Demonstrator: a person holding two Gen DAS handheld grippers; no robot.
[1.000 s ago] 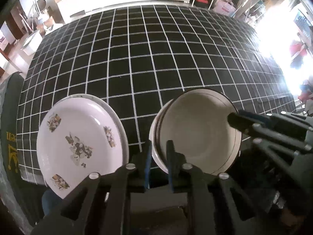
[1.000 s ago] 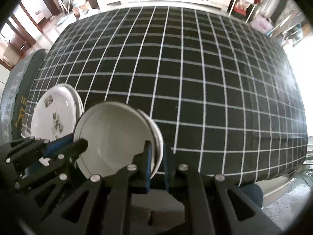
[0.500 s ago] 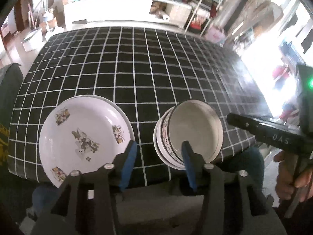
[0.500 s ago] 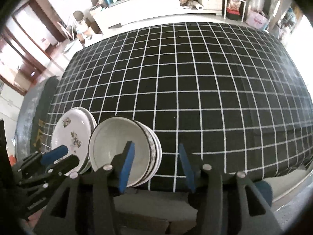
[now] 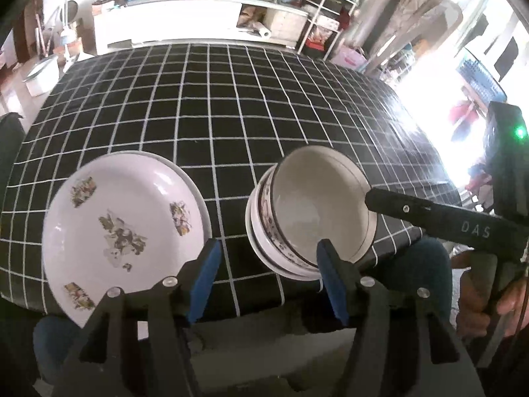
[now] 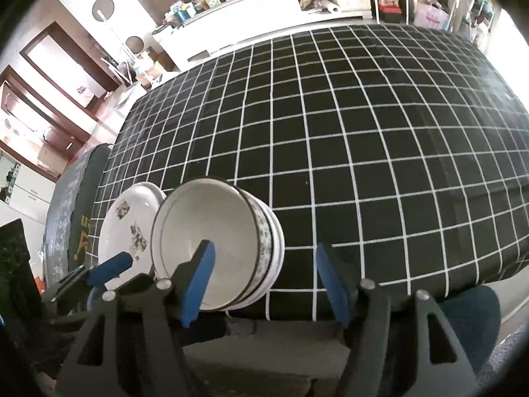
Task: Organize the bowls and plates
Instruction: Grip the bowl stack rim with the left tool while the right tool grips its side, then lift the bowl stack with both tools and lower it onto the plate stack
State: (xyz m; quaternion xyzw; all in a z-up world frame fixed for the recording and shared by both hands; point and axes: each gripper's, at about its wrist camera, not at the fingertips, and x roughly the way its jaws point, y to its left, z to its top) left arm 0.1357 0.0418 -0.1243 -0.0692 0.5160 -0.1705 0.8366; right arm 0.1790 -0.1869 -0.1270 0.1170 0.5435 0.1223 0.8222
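A stack of white bowls with patterned rims [image 5: 310,218] stands near the table's front edge; it also shows in the right wrist view [image 6: 211,244]. To its left lies a stack of white plates with animal prints [image 5: 122,228], also in the right wrist view [image 6: 129,235]. My left gripper [image 5: 267,281] is open and empty, held back from the front edge between plates and bowls. My right gripper [image 6: 264,284] is open and empty, in front of the bowls' right side; one of its fingers [image 5: 429,215] crosses the left wrist view beside the bowls.
The table carries a black cloth with a white grid [image 5: 215,109], [image 6: 347,139]. A white counter with clutter [image 5: 172,20] stands behind it. A dark chair back [image 6: 72,205] is at the table's left end.
Both grippers went from shut to open and pulled back and up from the bowls. The bowl stack stays on the table.
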